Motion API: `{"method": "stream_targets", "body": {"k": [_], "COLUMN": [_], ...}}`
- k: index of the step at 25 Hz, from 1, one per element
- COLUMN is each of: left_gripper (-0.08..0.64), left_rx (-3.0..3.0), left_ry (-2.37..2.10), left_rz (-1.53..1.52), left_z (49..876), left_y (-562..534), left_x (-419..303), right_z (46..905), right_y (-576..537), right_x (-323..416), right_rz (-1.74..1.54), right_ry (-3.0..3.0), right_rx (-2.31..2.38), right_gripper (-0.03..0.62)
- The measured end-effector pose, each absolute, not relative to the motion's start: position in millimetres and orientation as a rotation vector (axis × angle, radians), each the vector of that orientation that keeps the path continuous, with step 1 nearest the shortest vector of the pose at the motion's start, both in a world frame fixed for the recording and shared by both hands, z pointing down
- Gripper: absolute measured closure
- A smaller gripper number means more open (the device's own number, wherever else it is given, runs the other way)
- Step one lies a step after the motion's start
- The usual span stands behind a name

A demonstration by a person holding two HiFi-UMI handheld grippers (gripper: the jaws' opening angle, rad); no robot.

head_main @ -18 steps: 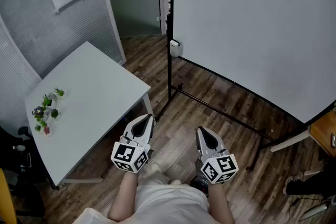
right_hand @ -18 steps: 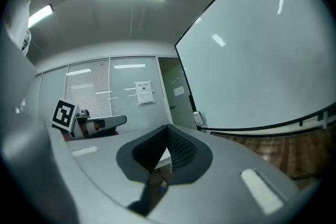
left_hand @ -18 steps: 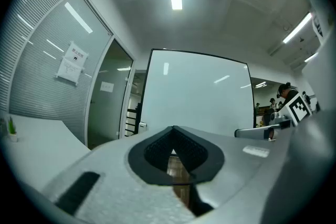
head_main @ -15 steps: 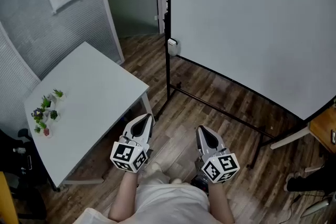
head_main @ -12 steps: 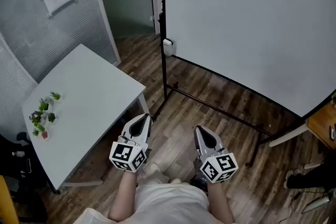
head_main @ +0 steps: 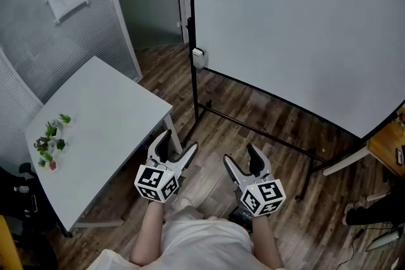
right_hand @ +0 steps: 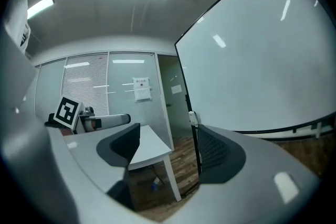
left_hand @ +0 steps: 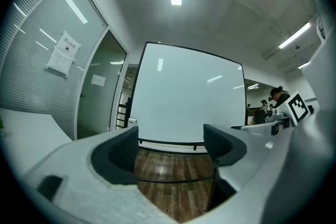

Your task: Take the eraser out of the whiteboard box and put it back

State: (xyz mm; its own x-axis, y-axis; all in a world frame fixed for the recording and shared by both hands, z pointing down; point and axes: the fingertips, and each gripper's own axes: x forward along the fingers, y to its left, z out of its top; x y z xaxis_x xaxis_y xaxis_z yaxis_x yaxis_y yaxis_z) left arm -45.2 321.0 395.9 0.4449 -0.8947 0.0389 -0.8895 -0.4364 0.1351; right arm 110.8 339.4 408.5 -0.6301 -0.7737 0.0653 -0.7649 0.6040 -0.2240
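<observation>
The left claw [head_main: 179, 143] and the right claw [head_main: 240, 156] are being held level and side by side above a floor [head_main: 266, 114] of brown wood-grain planks. Both are being kept wide apart, the dark ribbed pads set into smooth white curved shells, with only floor and room showing between the jaws. A cube of black-and-white square markers is being carried at the back of each. Well ahead of both claws, a large flat whiteboard [head_main: 297, 28] with a matt pale surface is being borne on a thin black metal frame. The whiteboard box [head_main: 198, 57], small, white and squarish, is being seen fixed on the frame's upright post at the board's lower corner, well apart from either claw; the eraser cannot be made out at that size. To the left of the left claw, a smooth white rectangular worktop [head_main: 101, 123] is being shown carrying a few tiny green potted plants [head_main: 49, 143] near its far edge.
</observation>
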Motion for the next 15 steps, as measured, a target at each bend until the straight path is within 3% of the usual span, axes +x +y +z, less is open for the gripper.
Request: {"method": "stream_targets", "body": {"k": [3,15], "left_gripper": [0.154,0.153], "left_rx": [2.578,2.551], "left_ry": [-1.614,-1.615], "left_rz": [-0.036,0.005], "left_z": [392.1,407.8], "left_y": [323.0,276.2], "left_x": [-42.1,-46.4], "right_z": [407.1,422.1], "right_y": [339.0,292.0], "right_x": [113.6,105.5], "right_rz": [-0.358,-0.404], "right_ry": [2.763,2.789], "right_rx": [-1.335,-1.301], "right_gripper": [0.247,0.247]}}
